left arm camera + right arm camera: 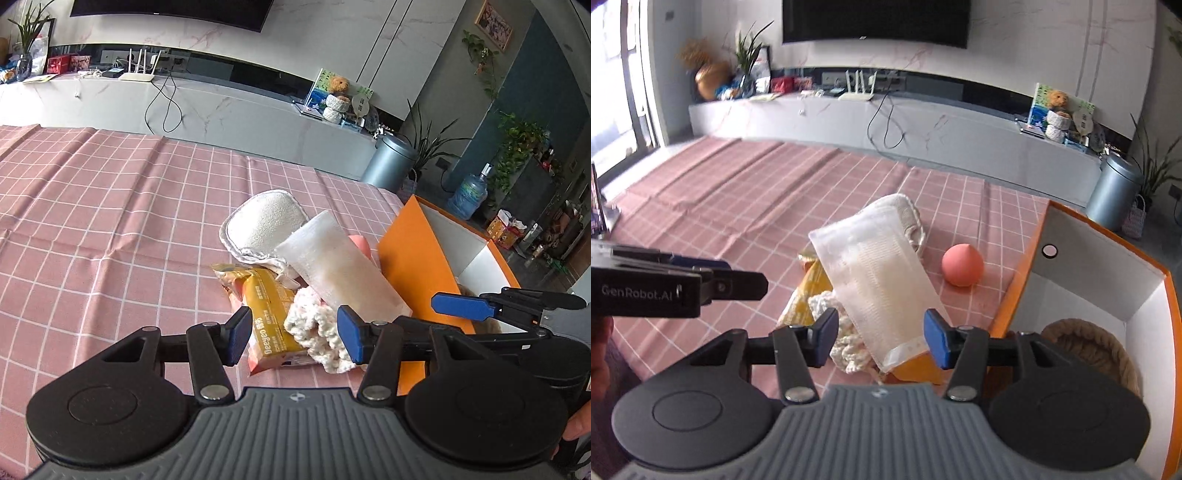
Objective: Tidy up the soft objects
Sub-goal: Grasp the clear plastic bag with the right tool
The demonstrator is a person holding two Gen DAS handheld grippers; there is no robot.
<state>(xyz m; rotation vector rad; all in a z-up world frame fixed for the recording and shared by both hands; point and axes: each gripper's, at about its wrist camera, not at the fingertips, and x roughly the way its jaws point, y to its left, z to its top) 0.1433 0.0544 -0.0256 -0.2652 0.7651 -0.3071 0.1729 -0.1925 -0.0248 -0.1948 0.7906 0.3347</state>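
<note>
Both grippers' jaws apart above soft pile point(295, 280)

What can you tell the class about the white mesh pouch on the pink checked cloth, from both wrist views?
The white mesh pouch is a long, flat, translucent bag of fine netting with a plain banded hem at its near end. It looks soft and light, with something pale inside. It lies tilted on top of the pile, resting on the crocheted piece, the yellow snack packet and the towelling mitt, beside the orange box. Neither gripper touches it.

Router point(136, 76), metal bin point(389, 162), perhaps a water jug point(468, 195).
</note>
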